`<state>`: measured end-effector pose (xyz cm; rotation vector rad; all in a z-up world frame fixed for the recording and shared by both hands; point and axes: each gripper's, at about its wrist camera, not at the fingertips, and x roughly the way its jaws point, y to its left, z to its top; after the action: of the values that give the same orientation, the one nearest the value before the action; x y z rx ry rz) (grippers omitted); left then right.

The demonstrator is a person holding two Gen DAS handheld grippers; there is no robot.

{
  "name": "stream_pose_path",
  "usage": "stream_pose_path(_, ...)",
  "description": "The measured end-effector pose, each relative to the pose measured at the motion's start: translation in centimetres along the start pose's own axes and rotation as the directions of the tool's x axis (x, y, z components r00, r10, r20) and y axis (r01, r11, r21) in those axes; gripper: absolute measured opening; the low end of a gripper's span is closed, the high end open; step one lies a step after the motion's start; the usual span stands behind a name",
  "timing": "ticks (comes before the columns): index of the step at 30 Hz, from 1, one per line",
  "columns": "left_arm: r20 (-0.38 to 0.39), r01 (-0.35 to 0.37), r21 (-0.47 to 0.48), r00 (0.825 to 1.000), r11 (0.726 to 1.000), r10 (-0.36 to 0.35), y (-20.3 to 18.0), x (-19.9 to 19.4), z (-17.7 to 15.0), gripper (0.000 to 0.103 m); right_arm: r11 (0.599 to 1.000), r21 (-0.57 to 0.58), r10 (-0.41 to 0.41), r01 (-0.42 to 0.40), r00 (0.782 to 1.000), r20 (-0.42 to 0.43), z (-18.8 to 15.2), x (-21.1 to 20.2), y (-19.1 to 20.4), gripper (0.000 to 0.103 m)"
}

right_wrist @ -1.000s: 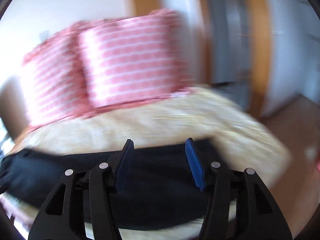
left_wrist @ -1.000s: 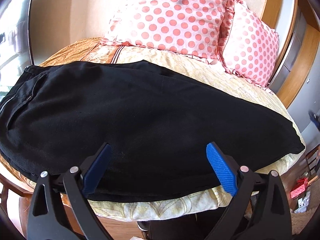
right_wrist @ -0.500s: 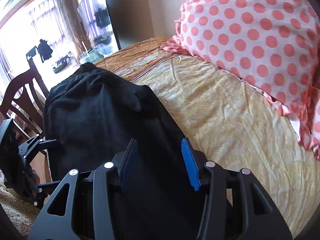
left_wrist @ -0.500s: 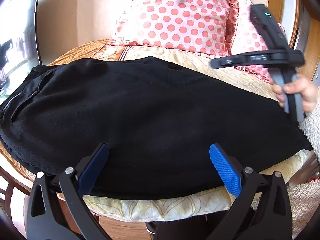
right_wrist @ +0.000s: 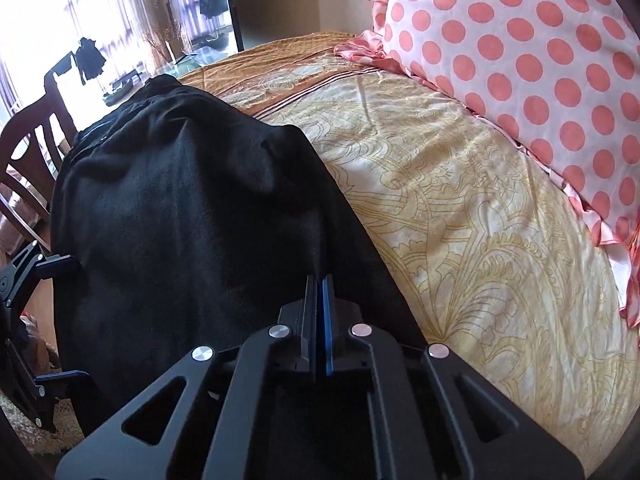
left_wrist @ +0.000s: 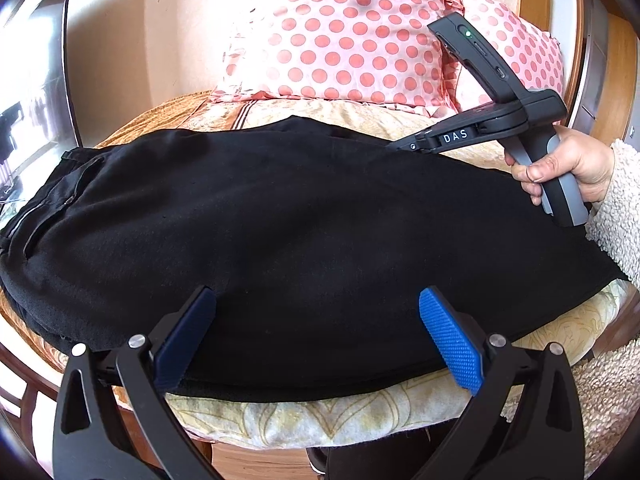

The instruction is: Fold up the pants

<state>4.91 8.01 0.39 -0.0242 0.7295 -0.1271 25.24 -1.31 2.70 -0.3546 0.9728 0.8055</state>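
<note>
The black pants (left_wrist: 304,232) lie flat across the near edge of the bed (right_wrist: 460,216), already doubled leg on leg, the waistband toward nine o'clock in the left wrist view and the cuffs toward three. Half a second ago the right gripper (right_wrist: 320,308) had its fingers a narrow gap apart over the fabric; now they are pressed together, apparently on a pinch of the cloth along the far edge near the cuff end, though black on black makes the bite hard to confirm. In the left view that gripper reaches in from two o'clock, held by the right hand (left_wrist: 568,168). The left gripper (left_wrist: 316,340) has barely moved: its fingers stand wide, hovering at six o'clock over the near hem, gripping nothing. So one corner seems secured and the other is not; the left likely needs to close on the near edge before the cuffs can be carried toward the waistband. Two polka-dot pillows (left_wrist: 344,28) sit at twelve o'clock, and a wooden chair (right_wrist: 24,148) stands at nine o'clock in the right view.
</note>
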Motion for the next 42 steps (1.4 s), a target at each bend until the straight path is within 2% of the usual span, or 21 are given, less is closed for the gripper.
stream_pose_path(4, -0.001, -0.007, 0.005, 1.000, 1.000, 0.007, -0.1, 0.0, 0.0, 0.101, 0.995, 0.051, -0.084, 0.080, 0.994, 0.066, 1.3, -0.8, -1.2, 0.002)
stream_pose_path(6, -0.002, -0.010, 0.008, 1.000, 1.000, 0.010, -0.2, 0.0, -0.1, 0.101, 0.995, 0.075, -0.076, 0.071, 0.995, 0.061, 1.6, -0.4, -2.0, 0.002)
stream_pose_path(9, -0.004, -0.014, 0.011, 1.000, 1.000, 0.014, -0.3, 0.0, -0.1, 0.101, 0.996, 0.048, -0.078, 0.077, 0.997, 0.016, 1.1, 0.8, -1.7, 0.002)
stream_pose_path(13, -0.009, -0.018, 0.018, 1.000, 1.000, 0.018, -0.5, 0.1, 0.1, 0.101, 0.989, 0.129, -0.076, 0.069, 0.996, 0.050, 0.5, -1.3, -3.3, 0.005)
stream_pose_path(17, -0.009, 0.019, 0.006, 1.000, 1.000, -0.019, -0.1, -0.3, 0.2, 0.101, 0.966, 0.254, -0.078, 0.044, 0.989, 0.124, -2.0, -5.6, -6.3, 0.005)
stream_pose_path(20, -0.007, 0.061, -0.025, 0.998, 0.998, -0.061, 0.5, -0.6, 0.3, 0.101, 0.953, 0.302, -0.069, 0.031, 0.991, 0.117, -4.6, -7.1, -7.0, 0.005)
stream_pose_path(22, -0.008, 0.065, -0.032, 0.998, 0.997, -0.065, 0.5, -0.6, 0.3, 0.101, 0.946, 0.323, -0.071, 0.039, 0.993, 0.089, -6.3, -7.2, -7.2, 0.005)
stream_pose_path(25, -0.008, 0.040, -0.020, 0.999, 0.999, -0.040, 0.0, -0.9, 0.2, 0.101, 0.929, 0.360, -0.090, 0.085, 0.996, -0.005, -8.0, -5.4, -7.7, 0.005)
stream_pose_path(27, 0.007, 0.032, -0.013, 0.999, 0.999, -0.032, 0.0, -1.8, 0.4, 0.101, 0.912, 0.405, -0.078, 0.062, 0.997, 0.022, -9.1, -5.6, -8.1, 0.005)
stream_pose_path(30, 0.065, -0.049, -0.009, 0.997, 0.999, 0.050, 1.3, -3.4, 1.6, 0.101, 0.917, 0.398, -0.071, 0.040, 0.995, 0.064, -9.7, -7.1, -6.9, 0.005)
stream_pose_path(31, 0.079, -0.084, -0.028, 0.993, 0.996, 0.086, 2.2, -3.8, 2.2, 0.101, 0.922, 0.387, -0.060, 0.023, 0.995, 0.082, -9.9, -7.5, -6.2, 0.009)
stream_pose_path(33, 0.097, -0.114, -0.072, 0.988, 0.991, 0.121, 4.2, -4.1, 3.3, 0.101, 0.932, 0.362, -0.021, -0.023, 0.993, 0.116, -10.5, -8.3, -4.4, 0.023)
stream_pose_path(34, 0.091, -0.141, -0.108, 0.984, 0.984, 0.151, 5.4, -4.0, 3.8, 0.101, 0.936, 0.351, -0.010, -0.037, 0.991, 0.132, -10.9, -8.8, -3.5, 0.037)
stream_pose_path(35, 0.081, -0.160, -0.140, 0.982, 0.977, 0.173, 6.4, -3.8, 4.2, 0.101, 0.939, 0.342, -0.008, -0.043, 0.989, 0.146, -11.3, -9.2, -2.7, 0.046)
stream_pose_path(38, 0.050, -0.166, -0.198, 0.983, 0.966, 0.179, 8.3, -3.2, 4.4, 0.101, 0.948, 0.317, -0.041, -0.022, 0.981, 0.192, -13.1, -10.8, -0.4, 0.046)
stream_pose_path(40, 0.021, -0.181, -0.202, 0.982, 0.963, 0.189, 8.6, -2.5, 3.9, 0.101, 0.954, 0.300, -0.099, 0.032, 0.972, 0.212, -14.8, -11.7, 0.8, 0.046)
stream_pose_path(42, -0.033, -0.196, -0.193, 0.981, 0.961, 0.193, 8.6, -1.1, 3.1, 0.101, 0.954, 0.291, -0.133, 0.072, 0.972, 0.196, -16.5, -11.9, 1.2, 0.046)
